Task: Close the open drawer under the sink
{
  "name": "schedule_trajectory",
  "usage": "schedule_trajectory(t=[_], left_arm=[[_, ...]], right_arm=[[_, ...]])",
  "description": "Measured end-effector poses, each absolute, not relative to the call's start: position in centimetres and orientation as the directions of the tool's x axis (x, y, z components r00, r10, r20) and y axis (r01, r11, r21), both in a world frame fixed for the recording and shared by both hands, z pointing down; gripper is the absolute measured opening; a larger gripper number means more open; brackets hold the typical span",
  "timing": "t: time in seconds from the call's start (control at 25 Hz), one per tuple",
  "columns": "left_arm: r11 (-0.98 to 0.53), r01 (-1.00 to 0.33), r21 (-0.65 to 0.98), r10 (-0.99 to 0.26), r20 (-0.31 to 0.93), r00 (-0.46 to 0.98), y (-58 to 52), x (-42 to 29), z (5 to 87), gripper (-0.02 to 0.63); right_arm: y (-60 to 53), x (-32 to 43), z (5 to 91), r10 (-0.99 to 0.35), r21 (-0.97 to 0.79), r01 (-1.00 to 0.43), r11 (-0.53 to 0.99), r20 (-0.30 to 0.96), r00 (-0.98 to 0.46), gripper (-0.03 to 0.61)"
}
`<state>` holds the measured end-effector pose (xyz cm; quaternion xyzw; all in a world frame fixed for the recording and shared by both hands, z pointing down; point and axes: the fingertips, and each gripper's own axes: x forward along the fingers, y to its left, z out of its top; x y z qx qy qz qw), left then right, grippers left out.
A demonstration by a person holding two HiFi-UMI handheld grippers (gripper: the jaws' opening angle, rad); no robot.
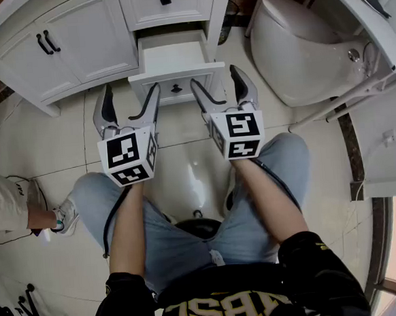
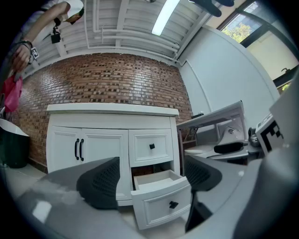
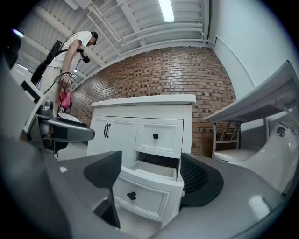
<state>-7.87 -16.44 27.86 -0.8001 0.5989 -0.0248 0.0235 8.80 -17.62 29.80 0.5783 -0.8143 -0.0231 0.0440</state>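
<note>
The white vanity's lower drawer (image 1: 174, 66) stands pulled out, its front panel with a black knob (image 1: 176, 89) facing me. Both grippers hover level just in front of that panel, apart from it. My left gripper (image 1: 130, 91) is open at the drawer's left corner, with nothing between its fingers. My right gripper (image 1: 215, 77) is open wide at the drawer's right corner, also holding nothing. In the left gripper view the open drawer (image 2: 161, 198) shows low between the pads (image 2: 100, 182). The right gripper view has the drawer (image 3: 145, 193) and its knob (image 3: 131, 196) between the fingers (image 3: 198, 186).
Above the open drawer is a shut drawer (image 1: 165, 1); to its left are double doors (image 1: 45, 43) with black handles. A toilet (image 1: 299, 50) stands close on the right, beside a white folding table (image 1: 372, 31). A bystander's shoe (image 1: 62, 215) rests on the tiled floor at left.
</note>
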Motion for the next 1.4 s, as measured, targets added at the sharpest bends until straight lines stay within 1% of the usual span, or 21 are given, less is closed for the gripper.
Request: schedule_trajectory(t=[0.36,0.64,0.92,1.08,1.2,1.4], left_arm=[[-0.279,-0.959,-0.055,-0.96,0.012,0.279,-16.9,-8.3,27.8,0.44],[-0.284,-0.958,-0.051,-0.959,0.016,0.283,-17.6,-8.4,27.9,0.44],[-0.284,-0.959,-0.017,-0.958,0.029,0.284,-18.5,-8.7,28.4,0.44],[-0.29,-0.957,0.003,-0.956,0.038,0.29,-18.9,-8.8,28.7,0.44],[-0.292,-0.956,0.011,-0.955,0.048,0.293,-19.2,-9.0,29.0,0.44],[-0.286,-0.958,0.03,-0.955,0.069,0.288,-20.4,-9.6,29.9,0.44]], right_arm=[[-19.3,7.2,33.3,-0.921,0.052,-0.927,0.371,0.15,-0.36,0.387],[-20.7,4.7,37.5,-0.861,0.027,-0.896,0.444,0.292,-0.418,0.364],[-22.5,2.9,42.8,-0.778,-0.006,-0.873,0.487,0.452,-0.437,0.287],[-23.3,2.0,45.8,-0.733,-0.022,-0.868,0.496,0.525,-0.432,0.273],[-24.1,1.6,47.3,-0.719,-0.024,-0.87,0.492,0.552,-0.422,0.257],[-26.0,1.3,48.5,-0.712,-0.06,-0.882,0.468,0.566,-0.416,0.208]])
